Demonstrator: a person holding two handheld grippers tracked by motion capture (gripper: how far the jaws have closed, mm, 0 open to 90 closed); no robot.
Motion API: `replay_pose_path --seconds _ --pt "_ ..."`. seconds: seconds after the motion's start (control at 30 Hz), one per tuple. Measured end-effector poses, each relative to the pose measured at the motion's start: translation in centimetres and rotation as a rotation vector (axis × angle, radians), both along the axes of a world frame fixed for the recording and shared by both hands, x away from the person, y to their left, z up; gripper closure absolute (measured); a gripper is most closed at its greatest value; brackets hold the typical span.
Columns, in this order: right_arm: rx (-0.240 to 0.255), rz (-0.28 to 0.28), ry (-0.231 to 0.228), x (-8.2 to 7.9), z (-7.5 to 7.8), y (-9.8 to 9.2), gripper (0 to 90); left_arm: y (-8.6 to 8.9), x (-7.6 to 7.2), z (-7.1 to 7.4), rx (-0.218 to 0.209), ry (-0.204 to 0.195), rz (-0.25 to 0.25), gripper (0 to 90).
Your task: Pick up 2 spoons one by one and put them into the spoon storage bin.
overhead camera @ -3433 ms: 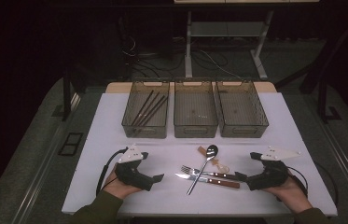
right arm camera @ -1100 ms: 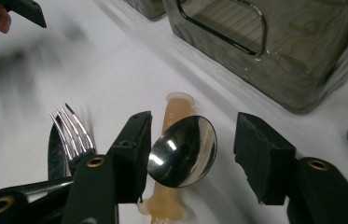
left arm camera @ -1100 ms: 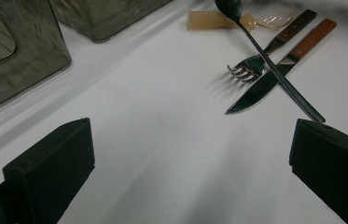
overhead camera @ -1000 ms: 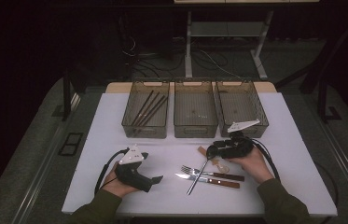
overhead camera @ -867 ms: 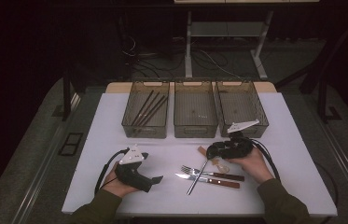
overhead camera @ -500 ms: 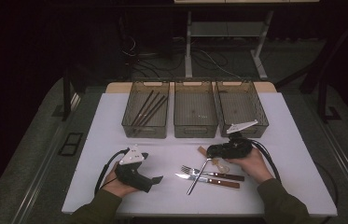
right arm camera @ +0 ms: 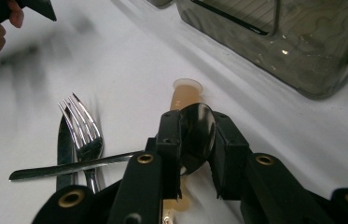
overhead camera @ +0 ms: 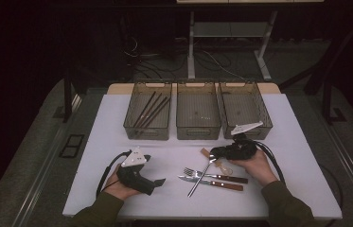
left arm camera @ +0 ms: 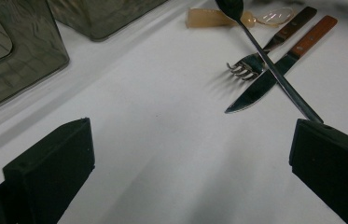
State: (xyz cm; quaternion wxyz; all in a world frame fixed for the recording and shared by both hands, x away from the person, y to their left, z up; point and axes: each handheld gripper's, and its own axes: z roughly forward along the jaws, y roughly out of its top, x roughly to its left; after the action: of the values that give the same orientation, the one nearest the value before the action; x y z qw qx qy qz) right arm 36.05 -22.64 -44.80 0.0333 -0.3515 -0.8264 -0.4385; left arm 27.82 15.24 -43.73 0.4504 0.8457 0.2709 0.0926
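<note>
A metal spoon (overhead camera: 198,178) lies slanted across a fork (overhead camera: 197,173) and a wood-handled knife (overhead camera: 212,182) on the white table (overhead camera: 174,156). My right gripper (overhead camera: 215,152) is low over the spoon's bowl. In the right gripper view its jaws (right arm camera: 197,126) have just been closing and now press both edges of the spoon bowl (right arm camera: 198,133), above a tan-handled clear plastic utensil (right arm camera: 183,95). My left gripper (overhead camera: 159,181) rests at the front left, open, with bare table between its jaws (left arm camera: 191,126). Ahead of it lie the spoon (left arm camera: 269,65), fork (left arm camera: 239,70) and knife (left arm camera: 260,88).
Three smoky plastic bins stand in a row at the back: the left bin (overhead camera: 146,131) holds dark chopsticks (overhead camera: 150,109), then the middle bin (overhead camera: 198,131) and the right bin (overhead camera: 265,124). Cables trail from both grippers. The table's front edge is close to both hands.
Since the earliest frame the right hand came from the front right to the spoon. Over the last second both hands stayed put and the right jaws narrowed onto the spoon bowl.
</note>
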Motion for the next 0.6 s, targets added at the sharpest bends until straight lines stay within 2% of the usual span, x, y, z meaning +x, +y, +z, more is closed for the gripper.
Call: replay_pose_path --seconds 0.13,0.53,0.6 --pt "0.024 0.002 -0.003 0.0 0.2 -0.2 78.1 0.0 0.0 0.0 0.002 -0.001 0.000 0.0" --pt "0.150 0.023 -0.002 -0.2 1.3 -0.8 86.0 -0.2 -0.1 -0.1 0.006 0.005 -0.008 0.0" --pt "0.157 0.027 -0.010 -0.4 1.6 -0.8 86.2 -0.2 -0.1 -0.1 0.004 0.004 -0.008 0.0"
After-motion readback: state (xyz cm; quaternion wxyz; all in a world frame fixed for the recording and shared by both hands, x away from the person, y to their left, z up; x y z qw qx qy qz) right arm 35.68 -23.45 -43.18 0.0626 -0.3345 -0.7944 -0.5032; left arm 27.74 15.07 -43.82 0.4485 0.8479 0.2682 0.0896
